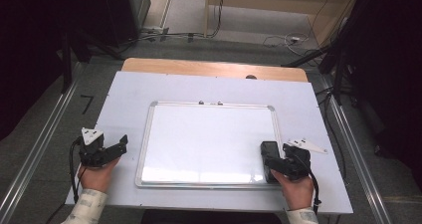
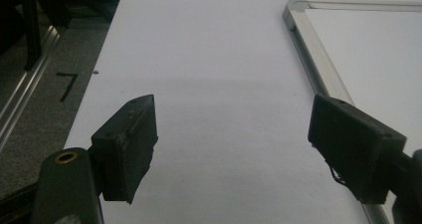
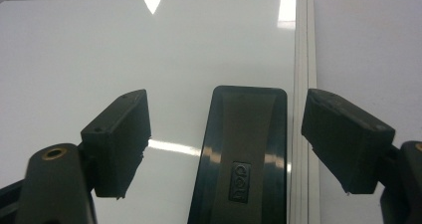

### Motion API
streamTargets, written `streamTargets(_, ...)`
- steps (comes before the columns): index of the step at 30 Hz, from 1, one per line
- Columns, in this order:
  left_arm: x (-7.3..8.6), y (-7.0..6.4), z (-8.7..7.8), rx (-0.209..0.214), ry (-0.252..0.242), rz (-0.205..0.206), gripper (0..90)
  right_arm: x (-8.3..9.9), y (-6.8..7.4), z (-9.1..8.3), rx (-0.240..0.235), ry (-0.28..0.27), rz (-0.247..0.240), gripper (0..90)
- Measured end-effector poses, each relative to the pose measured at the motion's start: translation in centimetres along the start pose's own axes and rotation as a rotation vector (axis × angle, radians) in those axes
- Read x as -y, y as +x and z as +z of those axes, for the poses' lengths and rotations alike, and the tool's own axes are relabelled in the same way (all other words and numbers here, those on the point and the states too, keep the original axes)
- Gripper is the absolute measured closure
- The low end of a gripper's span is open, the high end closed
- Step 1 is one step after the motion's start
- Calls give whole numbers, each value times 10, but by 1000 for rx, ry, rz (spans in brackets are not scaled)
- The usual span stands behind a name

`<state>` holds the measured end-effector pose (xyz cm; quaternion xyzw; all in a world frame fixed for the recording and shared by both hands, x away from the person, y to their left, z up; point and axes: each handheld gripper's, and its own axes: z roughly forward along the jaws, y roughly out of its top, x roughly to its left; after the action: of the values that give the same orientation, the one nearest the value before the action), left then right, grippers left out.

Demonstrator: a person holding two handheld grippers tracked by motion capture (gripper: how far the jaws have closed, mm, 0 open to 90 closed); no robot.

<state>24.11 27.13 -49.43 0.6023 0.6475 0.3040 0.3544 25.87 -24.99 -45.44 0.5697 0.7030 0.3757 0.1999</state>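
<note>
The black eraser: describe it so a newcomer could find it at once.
Find the whiteboard lying flat on the white table. At its near right corner, between the open right gripper's fingers, lies the black eraser, the one dark thing on the board.

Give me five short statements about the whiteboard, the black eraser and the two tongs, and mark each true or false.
1. The black eraser lies on the whiteboard, near its right edge. True.
2. The right tongs are shut on the eraser. False: their jaws stand open on either side of it, with a gap on both sides.
3. The left tongs are open with nothing between them. True.
4. The left tongs hover over the middle of the whiteboard. False: they are over the white table cover, just left of the board's frame.
5. The whiteboard is covered in writing. False: its surface looks blank, with only light reflections on it.
</note>
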Motion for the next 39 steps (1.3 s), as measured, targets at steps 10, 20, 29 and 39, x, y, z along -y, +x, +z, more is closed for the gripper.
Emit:
streamTargets(10,0,-1,1,-1,1,2,200,-2,-5,-4,-1,-3,2,182)
streamTargets(20,0,-1,1,-1,0,2,200,-4,-10,-8,3,-12,3,182)
streamTargets(29,0,0,1,-1,-1,-1,200,-5,-14,-10,7,-13,1,182)
streamTargets(39,0,0,0,-1,-1,-1,200,-7,-21,-14,13,-17,3,182)
